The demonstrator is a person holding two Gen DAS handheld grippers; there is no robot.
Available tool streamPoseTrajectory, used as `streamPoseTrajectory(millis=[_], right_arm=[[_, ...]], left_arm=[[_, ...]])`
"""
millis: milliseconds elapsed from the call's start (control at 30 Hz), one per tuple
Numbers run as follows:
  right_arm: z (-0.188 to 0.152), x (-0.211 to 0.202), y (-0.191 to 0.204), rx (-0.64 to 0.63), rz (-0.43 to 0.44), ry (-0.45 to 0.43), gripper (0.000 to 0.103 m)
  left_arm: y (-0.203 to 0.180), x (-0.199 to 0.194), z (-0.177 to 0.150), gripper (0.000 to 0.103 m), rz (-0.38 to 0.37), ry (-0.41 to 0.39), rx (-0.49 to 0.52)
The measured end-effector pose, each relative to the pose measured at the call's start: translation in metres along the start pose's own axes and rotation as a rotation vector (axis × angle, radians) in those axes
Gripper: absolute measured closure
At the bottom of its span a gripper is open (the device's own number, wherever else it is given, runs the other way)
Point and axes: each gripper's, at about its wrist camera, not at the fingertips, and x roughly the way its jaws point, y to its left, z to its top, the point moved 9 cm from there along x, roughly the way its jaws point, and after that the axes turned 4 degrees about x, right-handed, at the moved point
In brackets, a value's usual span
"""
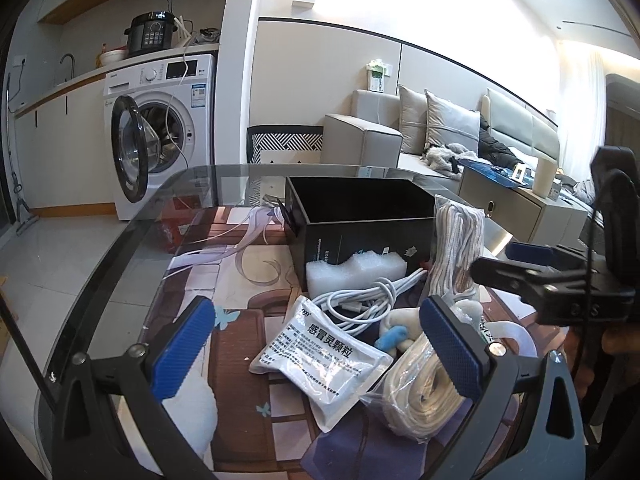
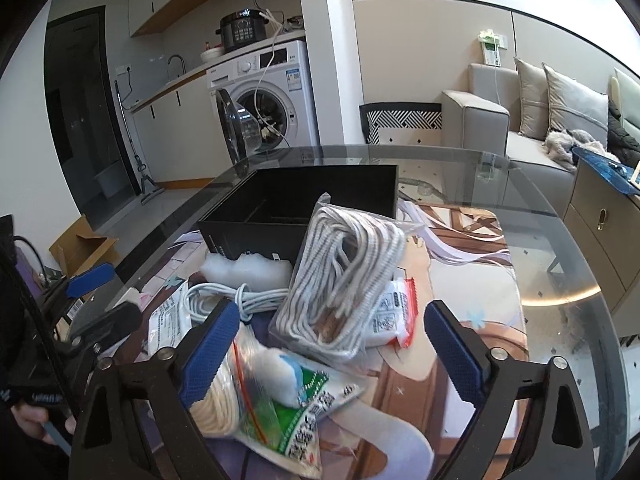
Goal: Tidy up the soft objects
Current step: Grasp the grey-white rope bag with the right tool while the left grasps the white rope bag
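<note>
An open black box (image 1: 360, 216) (image 2: 304, 200) stands on the glass table. In front of it lie a white foam block (image 1: 354, 270) (image 2: 246, 268), a coiled white cable (image 1: 360, 300) (image 2: 224, 298), a bagged grey-white rope bundle (image 1: 456, 240) (image 2: 344, 276), a white medicine pouch (image 1: 320, 354), a bagged cream cord coil (image 1: 416, 392) (image 2: 216, 404), a small plush with blue parts (image 1: 394, 334) and a green-printed packet (image 2: 304, 408). My left gripper (image 1: 316, 346) is open over the pouch, touching nothing. My right gripper (image 2: 332, 354) is open above the pile, empty.
The round glass table (image 1: 132, 236) (image 2: 568, 280) carries a printed mat (image 1: 244, 276) (image 2: 472, 264). A washing machine (image 1: 168, 120) with its door open stands behind, a sofa (image 1: 400, 136) to the right, and a cardboard box (image 2: 82, 250) on the floor at left.
</note>
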Motion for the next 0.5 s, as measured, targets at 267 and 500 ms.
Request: streamPoseTrajectory(millis=[267,500], right_arm=[[0.009,0.025,0.002,0.015,-0.018,0.033,0.023],[0.012,0.042,-0.001,0.023,-0.036,0.07,0.041]], left_arm=[[0.001,0.0,0.001,0.001,0.015,-0.004,0.015],[0.004,0.002,-0.001,0.001,0.007,0.005,0.013]])
